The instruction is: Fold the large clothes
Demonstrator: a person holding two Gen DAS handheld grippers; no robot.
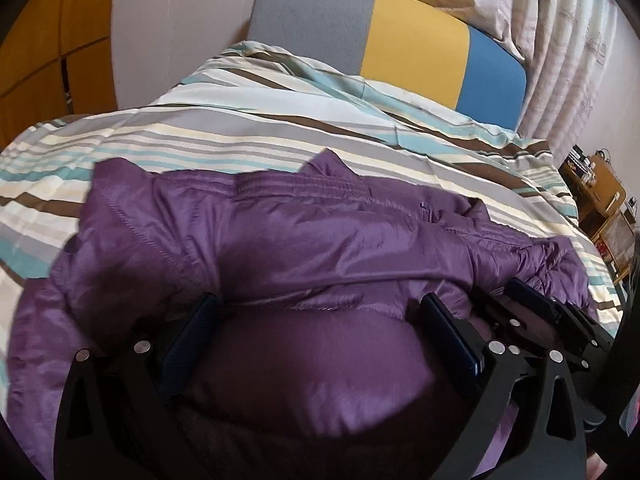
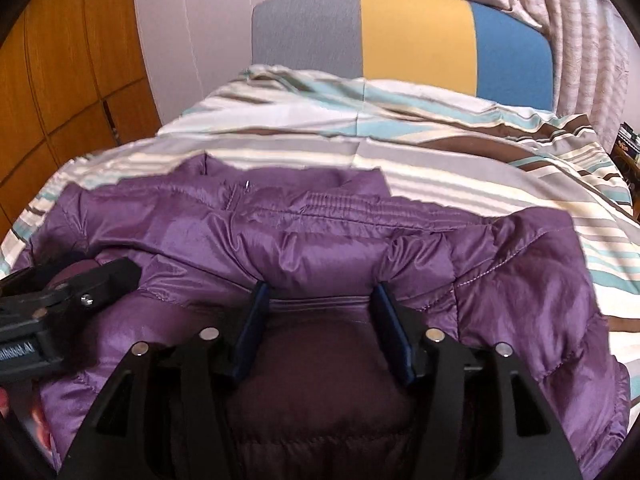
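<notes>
A large purple puffer jacket (image 1: 312,236) lies on the striped bed, folded over on itself; it also fills the right wrist view (image 2: 320,240). My left gripper (image 1: 320,312) has its jaws wide apart with a thick bulge of jacket between the blue pads. My right gripper (image 2: 320,296) also has its jaws apart around a puffy fold of the jacket. The right gripper shows at the right edge of the left wrist view (image 1: 536,304), and the left gripper at the left edge of the right wrist view (image 2: 80,284). The two sit side by side on the jacket's near edge.
The striped duvet (image 1: 280,128) covers the bed. A grey, yellow and blue headboard (image 1: 400,32) stands at the far end. Curtains (image 1: 560,40) hang at the right, a wooden wardrobe (image 1: 52,40) at the left, and a cluttered wooden stand (image 1: 600,200) at the right side.
</notes>
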